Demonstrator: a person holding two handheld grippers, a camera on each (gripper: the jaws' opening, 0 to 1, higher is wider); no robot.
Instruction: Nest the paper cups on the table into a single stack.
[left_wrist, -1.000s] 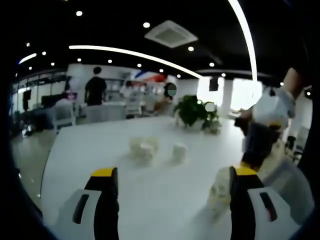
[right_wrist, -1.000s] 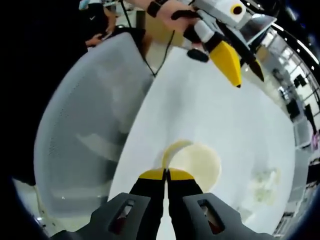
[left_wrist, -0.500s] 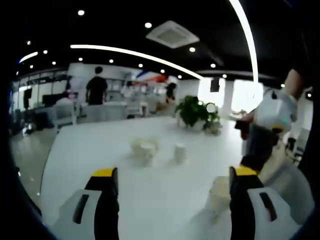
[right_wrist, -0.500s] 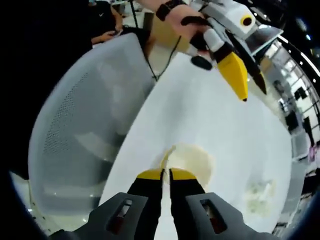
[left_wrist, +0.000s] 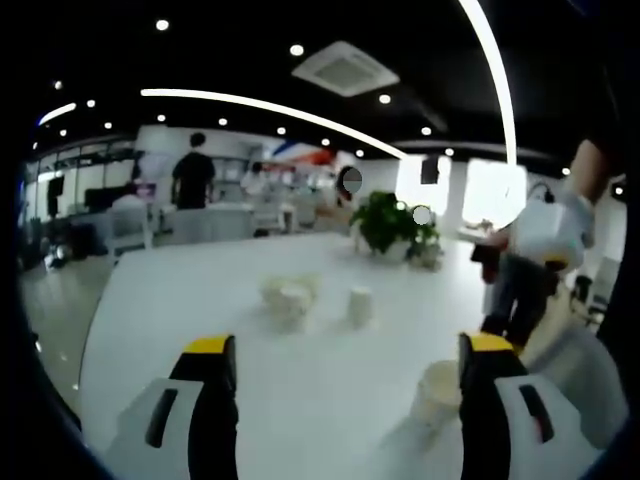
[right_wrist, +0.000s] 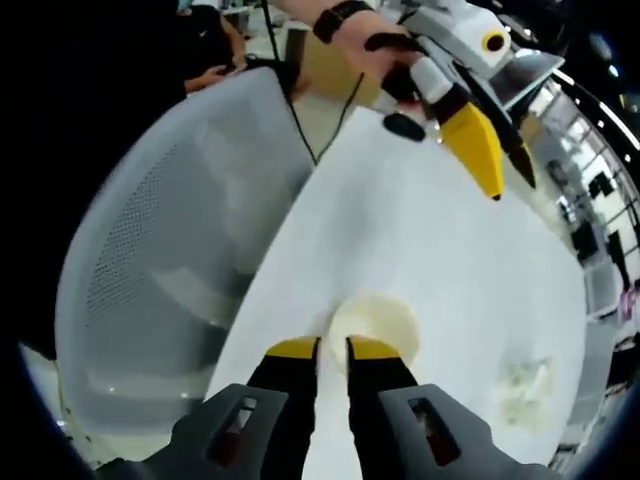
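On white table (left_wrist: 180, 300): 3 paper cups (left_wrist: 290, 296), possibly more; left hand-held gripper (left_wrist: 340, 345) agape; right hand-held gripper (right_wrist: 333, 348) slightly parted.

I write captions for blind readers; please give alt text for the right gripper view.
The right gripper, jaws slightly parted, points down at a paper cup on a white table. The left gripper reaches in from above; a grey mesh chair stands beside the table.

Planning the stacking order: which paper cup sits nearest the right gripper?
The cup just beyond the right gripper's yellow tips, also seen beside the left gripper's jaw. The other cups and stand far off at mid-table.
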